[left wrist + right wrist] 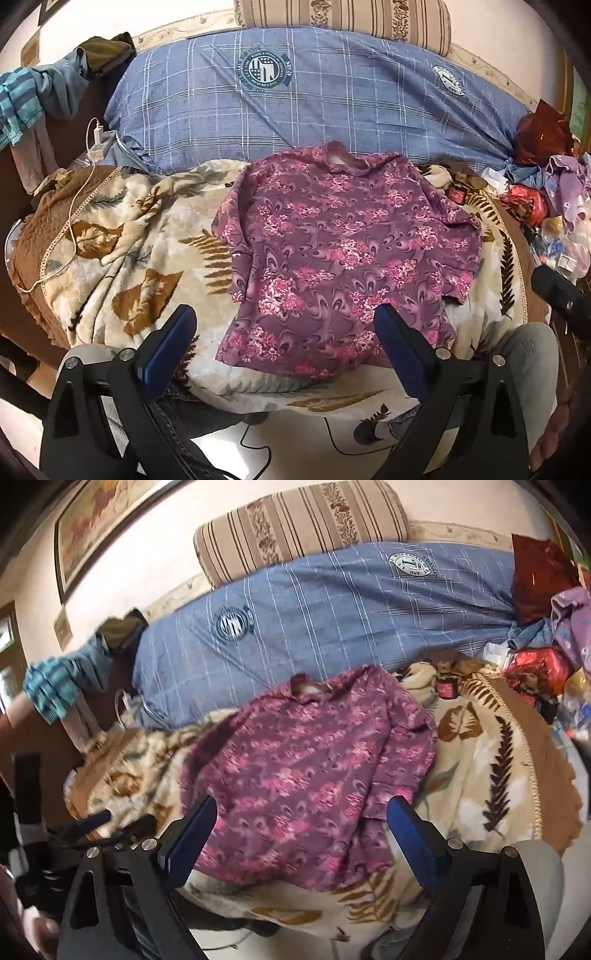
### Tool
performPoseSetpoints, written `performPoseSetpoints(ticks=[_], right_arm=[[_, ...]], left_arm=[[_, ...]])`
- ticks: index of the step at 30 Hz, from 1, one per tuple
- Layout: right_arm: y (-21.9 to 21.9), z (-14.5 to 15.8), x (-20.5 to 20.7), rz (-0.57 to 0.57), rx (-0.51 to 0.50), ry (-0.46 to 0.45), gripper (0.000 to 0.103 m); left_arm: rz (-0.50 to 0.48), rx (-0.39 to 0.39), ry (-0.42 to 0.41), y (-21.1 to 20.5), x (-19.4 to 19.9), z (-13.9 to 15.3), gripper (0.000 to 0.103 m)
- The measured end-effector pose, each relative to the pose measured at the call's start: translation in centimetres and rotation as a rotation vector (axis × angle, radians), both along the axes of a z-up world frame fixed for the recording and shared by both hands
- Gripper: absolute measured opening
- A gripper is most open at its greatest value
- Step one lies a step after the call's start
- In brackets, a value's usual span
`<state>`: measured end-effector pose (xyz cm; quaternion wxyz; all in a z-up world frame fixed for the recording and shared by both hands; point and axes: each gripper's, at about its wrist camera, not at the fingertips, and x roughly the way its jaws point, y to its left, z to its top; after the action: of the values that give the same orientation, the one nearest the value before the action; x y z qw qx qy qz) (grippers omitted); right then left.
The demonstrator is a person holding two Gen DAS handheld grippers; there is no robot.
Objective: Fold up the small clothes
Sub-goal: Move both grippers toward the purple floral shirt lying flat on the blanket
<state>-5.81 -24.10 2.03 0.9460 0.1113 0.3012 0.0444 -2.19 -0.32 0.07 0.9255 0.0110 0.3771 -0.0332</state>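
We see the purple floral top (343,258) spread flat and unfolded on the leaf-patterned blanket (140,236) that covers the bed, collar at the far end and hem at the near end, both short sleeves out to the sides. It lies straight ahead of the left claw (284,325), whose two blue-padded fingers (170,343) stand wide apart, released, framing the hem without touching it. The right finger of this claw overlaps the hem's right corner in the picture, but we cannot tell whether it makes contact.

From the right wrist view, the top (306,768) again sits dead ahead of the right claw (301,825), slightly blurred. This claw is also spread wide and holds nothing; its fingers (192,834) hover at the near edge of the cloth. Both claws point forward and slightly down over the bed's near edge, level with each other. The left claw's black frame (55,834) shows just to the left of the right one.

Beyond the collar, a blue checked pillow (314,99) lies across the bed, with a striped bolster (343,18) behind it. To the far right of the claws sits a heap of bags and cloths (546,192), and a small dark jar (458,194) stands near the top's right shoulder. Far left, a white charger cable (74,218) trails over the blanket.
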Motion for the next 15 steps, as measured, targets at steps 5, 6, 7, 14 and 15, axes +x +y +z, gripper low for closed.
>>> performPoseSetpoints(ticks=[5, 6, 7, 14, 15], right_arm=[[-0.7, -1.1, -0.8, -0.007, 0.004, 0.007, 0.094], [-1.0, -0.8, -0.6, -0.005, 0.007, 0.012, 0.094], [-1.3, -0.7, -0.5, -0.006, 0.012, 0.015, 0.094], [-1.8, -0.8, -0.4, -0.012, 0.019, 0.027, 0.094], [-1.9, -0.8, -0.5, -0.014, 0.018, 0.026, 0.094]], left_arm=[[0.001, -0.016, 0.021, 0.1, 0.2, -0.3, 0.098], [-0.002, -0.021, 0.026, 0.1, 0.2, -0.4, 0.098], [-0.005, -0.023, 0.031, -0.1, 0.2, -0.4, 0.098], [-0.009, -0.017, 0.048, -0.6, 0.4, -0.7, 0.098], [-0.009, -0.017, 0.051, -0.6, 0.5, -0.7, 0.098]])
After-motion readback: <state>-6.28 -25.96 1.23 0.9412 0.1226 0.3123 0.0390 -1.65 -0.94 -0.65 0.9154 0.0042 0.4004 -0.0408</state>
